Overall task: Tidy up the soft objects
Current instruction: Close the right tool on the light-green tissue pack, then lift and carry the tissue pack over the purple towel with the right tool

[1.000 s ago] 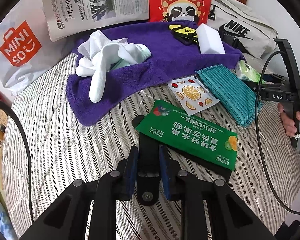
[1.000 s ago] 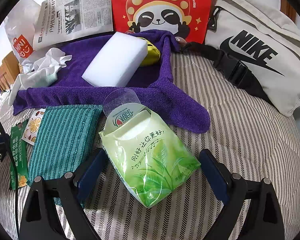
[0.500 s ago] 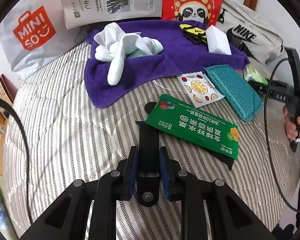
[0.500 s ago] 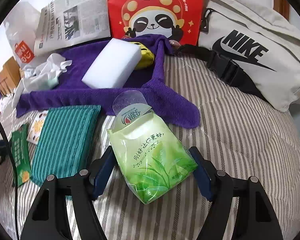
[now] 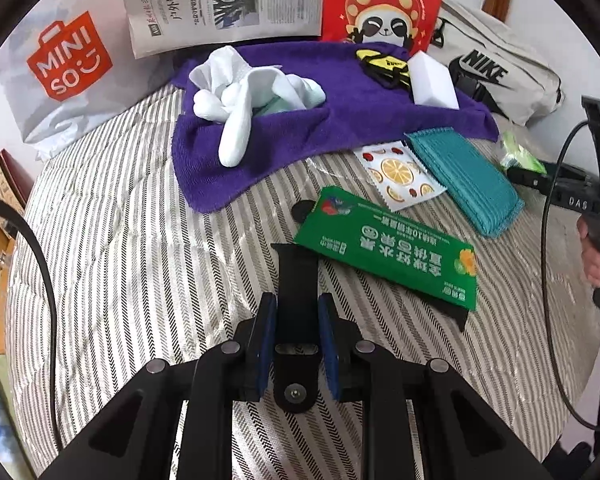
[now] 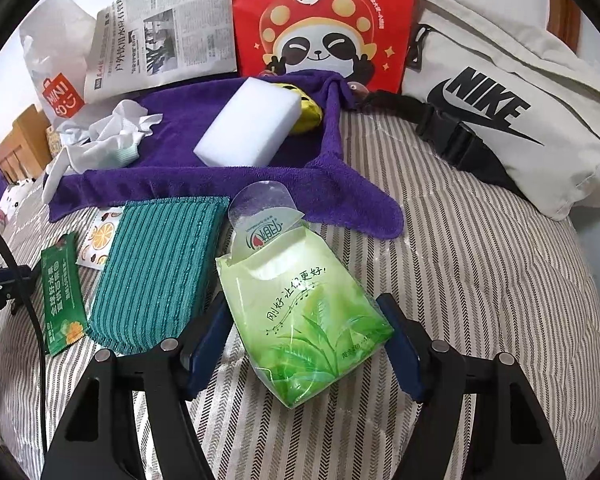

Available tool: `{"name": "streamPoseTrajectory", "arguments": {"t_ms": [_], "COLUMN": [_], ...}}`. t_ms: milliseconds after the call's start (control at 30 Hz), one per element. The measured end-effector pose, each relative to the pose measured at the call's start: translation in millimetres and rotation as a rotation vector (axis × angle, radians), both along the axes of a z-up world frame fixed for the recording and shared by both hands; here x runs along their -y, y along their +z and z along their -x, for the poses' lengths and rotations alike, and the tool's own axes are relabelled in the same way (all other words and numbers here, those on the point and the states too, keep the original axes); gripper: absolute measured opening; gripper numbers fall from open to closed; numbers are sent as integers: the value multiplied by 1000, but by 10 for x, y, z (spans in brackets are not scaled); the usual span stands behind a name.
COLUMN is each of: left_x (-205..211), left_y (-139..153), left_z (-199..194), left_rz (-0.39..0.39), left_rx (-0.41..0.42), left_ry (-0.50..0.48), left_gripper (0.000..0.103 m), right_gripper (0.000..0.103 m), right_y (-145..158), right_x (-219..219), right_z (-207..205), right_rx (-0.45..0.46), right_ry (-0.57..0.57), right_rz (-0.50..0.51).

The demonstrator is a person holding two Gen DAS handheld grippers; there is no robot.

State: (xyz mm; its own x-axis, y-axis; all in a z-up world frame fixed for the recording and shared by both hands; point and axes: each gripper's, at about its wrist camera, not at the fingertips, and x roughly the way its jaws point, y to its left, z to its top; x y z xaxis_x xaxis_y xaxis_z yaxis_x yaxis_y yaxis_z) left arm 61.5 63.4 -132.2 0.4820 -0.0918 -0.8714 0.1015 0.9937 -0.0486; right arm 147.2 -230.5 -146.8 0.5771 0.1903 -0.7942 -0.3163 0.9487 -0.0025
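Note:
On the striped bed, my left gripper (image 5: 298, 312) is shut on a black strap (image 5: 296, 272) that runs under a green sachet (image 5: 388, 248). My right gripper (image 6: 303, 320) is shut on a green tissue pack (image 6: 296, 280), one pad against each side. The pack's flap stands open. A teal ribbed cloth (image 6: 160, 264) lies just left of it. Behind both lies a purple towel (image 6: 236, 176) bearing a white sponge (image 6: 248, 124), white socks (image 5: 244, 96) and a yellow-black item (image 5: 380, 60). A fruit-print sachet (image 5: 400, 172) lies between the towel and the green sachet.
A newspaper (image 5: 220, 0), a red panda bag (image 6: 324, 20), a cream Nike bag (image 6: 500, 100) and a Miniso bag (image 5: 64, 64) line the back. A hand (image 5: 596, 256) holds the right gripper at the bed's right edge. Bare striped bedding lies to the left.
The right jaws have drawn in from wide apart onto the sides of the tissue pack. The left gripper has stayed shut on the black strap while its view pulled back slightly.

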Motion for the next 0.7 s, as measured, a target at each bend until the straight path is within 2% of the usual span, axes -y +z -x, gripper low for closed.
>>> {"name": "streamPoseTrajectory", "arguments": {"t_ms": [167, 367, 700], "left_x": [58, -20, -198], "left_y": [5, 86, 386], "left_z": [-8, 13, 87], "left_rz": [-33, -12, 3], "left_rx": [3, 12, 70], "left_ry": [-7, 1, 30], "left_gripper": [20, 21, 21], "right_gripper": [72, 72, 72], "right_y": [36, 237, 495], "right_x": [16, 25, -143], "right_z": [6, 35, -20], "right_rx": [-3, 4, 23], "right_ry": [-4, 2, 33], "right_rz": [-9, -29, -33]}}
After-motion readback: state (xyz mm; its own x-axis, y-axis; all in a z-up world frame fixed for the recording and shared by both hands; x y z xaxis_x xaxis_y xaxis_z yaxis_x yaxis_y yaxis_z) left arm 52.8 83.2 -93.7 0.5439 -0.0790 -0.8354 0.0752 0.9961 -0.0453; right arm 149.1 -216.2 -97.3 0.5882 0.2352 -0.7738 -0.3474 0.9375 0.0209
